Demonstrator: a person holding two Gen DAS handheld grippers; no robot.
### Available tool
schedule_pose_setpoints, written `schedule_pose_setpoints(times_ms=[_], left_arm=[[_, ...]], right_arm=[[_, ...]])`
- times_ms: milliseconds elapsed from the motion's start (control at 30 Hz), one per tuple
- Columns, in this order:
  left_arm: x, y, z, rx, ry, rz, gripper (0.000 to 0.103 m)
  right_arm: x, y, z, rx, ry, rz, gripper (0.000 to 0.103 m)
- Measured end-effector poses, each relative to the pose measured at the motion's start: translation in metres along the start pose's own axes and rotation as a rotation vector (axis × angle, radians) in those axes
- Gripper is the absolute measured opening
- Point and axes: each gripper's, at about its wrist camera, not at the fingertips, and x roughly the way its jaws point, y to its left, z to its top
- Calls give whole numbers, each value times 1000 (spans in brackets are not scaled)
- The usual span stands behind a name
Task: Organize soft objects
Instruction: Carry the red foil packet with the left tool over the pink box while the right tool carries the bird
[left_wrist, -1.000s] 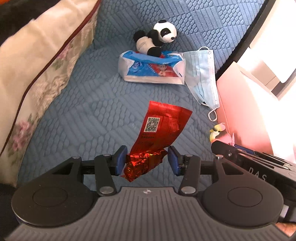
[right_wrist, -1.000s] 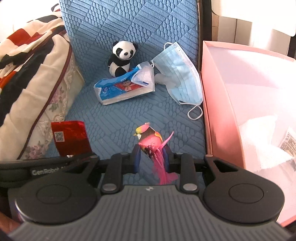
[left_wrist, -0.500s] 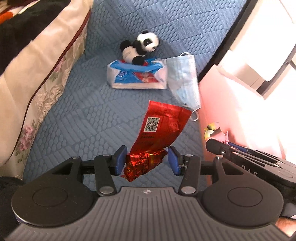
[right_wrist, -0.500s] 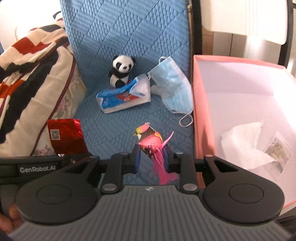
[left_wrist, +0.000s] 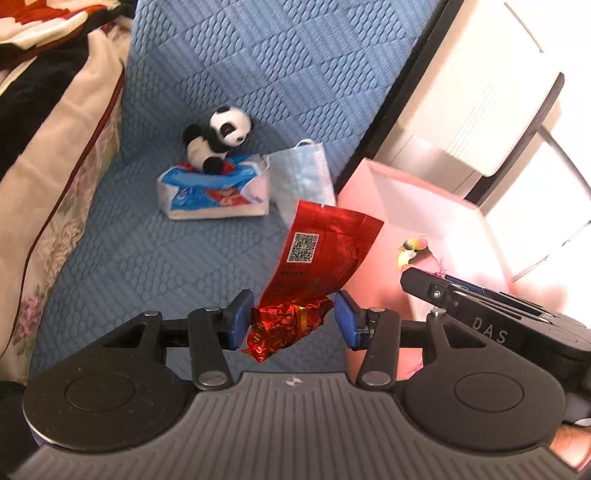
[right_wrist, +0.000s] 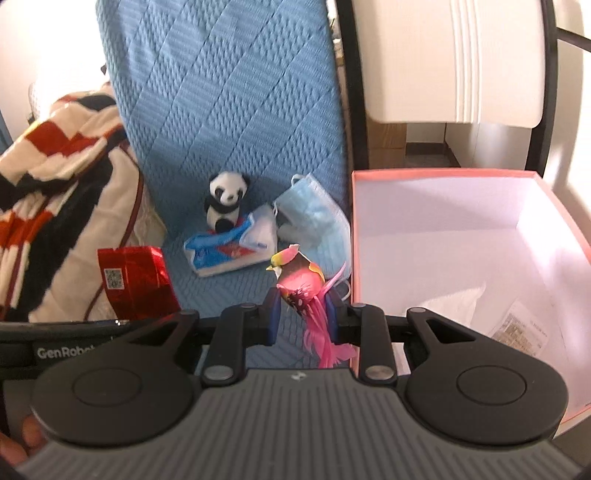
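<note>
My left gripper (left_wrist: 291, 319) is shut on a red foil snack packet (left_wrist: 317, 258), held above the blue seat; the packet also shows in the right wrist view (right_wrist: 135, 282). My right gripper (right_wrist: 302, 317) is shut on a pink feathered toy bird (right_wrist: 301, 284), held just left of the pink box (right_wrist: 443, 236); the bird also shows in the left wrist view (left_wrist: 417, 253). A toy panda (right_wrist: 225, 203) sits on a blue tissue pack (right_wrist: 231, 251) at the seat back. A blue face mask (right_wrist: 314, 221) lies beside them.
The pink box (left_wrist: 406, 206) stands right of the seat and holds white paper (right_wrist: 458, 306) and a printed slip (right_wrist: 524, 328). A floral cushion (left_wrist: 55, 184) and a striped blanket (right_wrist: 48, 177) lie on the left. The blue quilted seat (left_wrist: 147, 266) lies below.
Both grippers have risen and drawn back with their loads; the seat objects look smaller and farther. The pink box shows more fully in both views.
</note>
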Motion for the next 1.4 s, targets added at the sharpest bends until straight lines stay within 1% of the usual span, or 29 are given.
schedule_pose_setpoints(times_ms=[167, 267, 367, 500, 567, 733, 800, 867, 967, 1200, 1400], left_arm=[[-6, -11, 8, -27, -27, -39, 54], [-9, -24, 12, -19, -38, -70, 54], [-12, -39, 23, 2, -51, -86, 54], [-16, -60, 31, 24, -61, -114, 54], [-16, -70, 34, 38, -61, -125, 54], [-13, -98, 39, 68, -62, -138, 54], [-11, -105, 40, 72, -60, -137, 54], [-8, -111, 41, 65, -52, -154, 54], [-2, -122, 39, 85, -50, -141, 54], [21, -143, 28, 103, -15, -137, 54], [52, -161, 13, 116, 20, -128, 54]], right_arm=[[-13, -10, 17, -3, -36, -14, 29], [-20, -16, 28, -6, -57, -23, 29], [-30, -27, 37, 4, -76, -15, 29], [-44, -48, 50, 33, -103, -27, 29], [-50, -55, 54, 27, -115, -40, 29], [-58, -70, 61, 15, -115, -60, 29], [-59, -78, 61, 16, -108, -66, 29], [-61, -84, 61, 18, -107, -73, 29], [-59, -95, 58, 33, -101, -77, 29], [-46, -125, 38, 58, -61, -99, 29], [-29, -151, 17, 73, -6, -124, 29]])
